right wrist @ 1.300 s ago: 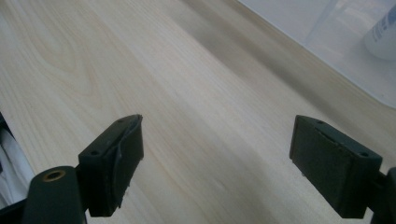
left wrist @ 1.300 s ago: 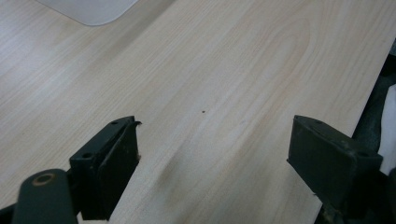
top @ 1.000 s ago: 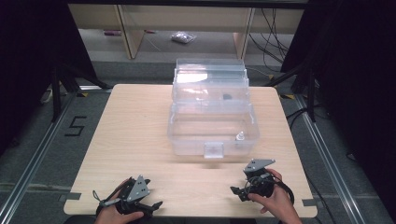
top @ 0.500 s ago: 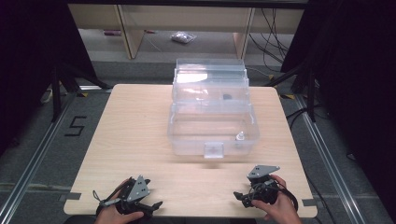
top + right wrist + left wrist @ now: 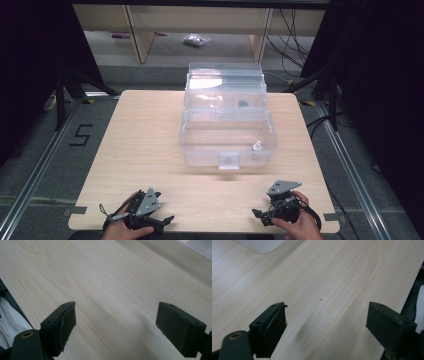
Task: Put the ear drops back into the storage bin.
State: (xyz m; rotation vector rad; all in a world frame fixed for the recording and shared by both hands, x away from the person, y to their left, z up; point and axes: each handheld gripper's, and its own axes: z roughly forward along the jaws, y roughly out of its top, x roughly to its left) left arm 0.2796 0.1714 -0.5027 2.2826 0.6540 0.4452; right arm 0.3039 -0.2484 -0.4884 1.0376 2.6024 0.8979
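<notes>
A clear plastic box [image 5: 227,135] stands on the far middle of the pale wooden table [image 5: 145,145], its lid [image 5: 225,82] raised at the back. Inside it, a small white thing [image 5: 256,146] sits near the front right corner and a small dark thing [image 5: 243,104] lies farther back. My left gripper [image 5: 162,221] rests at the near left edge, held by a hand, jaws wide open over bare wood [image 5: 325,315]. Held at the near right edge, my right gripper [image 5: 257,216] is open too, with nothing between its jaws [image 5: 116,315].
A latch tab [image 5: 229,160] sticks out of the box's front wall. A corner of the box [image 5: 259,245] shows in the left gripper view. Beyond the table are a shelf unit [image 5: 200,20], a small bag [image 5: 194,40] and cables [image 5: 295,30].
My right gripper has drawn back a little toward the near edge of the table. The left gripper and the box have not moved.
</notes>
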